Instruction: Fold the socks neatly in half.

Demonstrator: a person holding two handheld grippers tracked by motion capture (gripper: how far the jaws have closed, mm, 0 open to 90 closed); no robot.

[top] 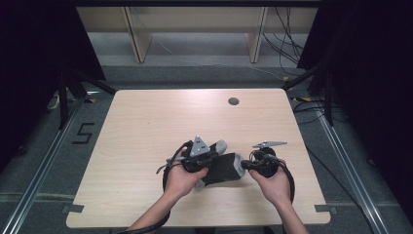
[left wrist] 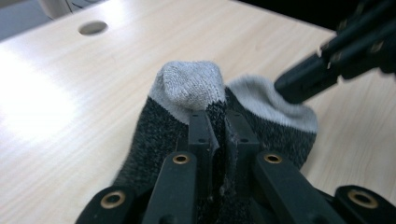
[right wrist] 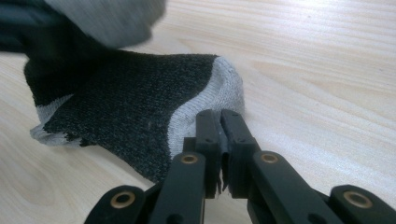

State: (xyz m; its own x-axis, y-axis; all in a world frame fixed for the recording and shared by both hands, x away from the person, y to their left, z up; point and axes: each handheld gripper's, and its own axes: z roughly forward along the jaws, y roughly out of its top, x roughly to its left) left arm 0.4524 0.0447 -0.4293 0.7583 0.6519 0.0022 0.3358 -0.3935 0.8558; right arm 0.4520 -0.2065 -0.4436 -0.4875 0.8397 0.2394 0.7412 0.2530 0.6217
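your left tongs [left wrist: 215,133] are pinched shut on the dark grey knitted sock with light grey toe and heel [left wrist: 187,116], biting the dark cloth just under a light grey bump, low in the middle of the left gripper view. your right tongs [right wrist: 219,135] are pinched shut too, on the light grey edge of that same sock, low in the middle of the right gripper view. in the high view the sock [top: 225,168] lies in the lower middle of the frame, on the pale wooden table [top: 146,122], stretched between your two hands.

you seem to be laying the sock out flat. keep both bites tight. pull your hands apart gently and at the same speed, so the cloth goes smooth. stay low over the table. if one bite slips, stop and grab again.
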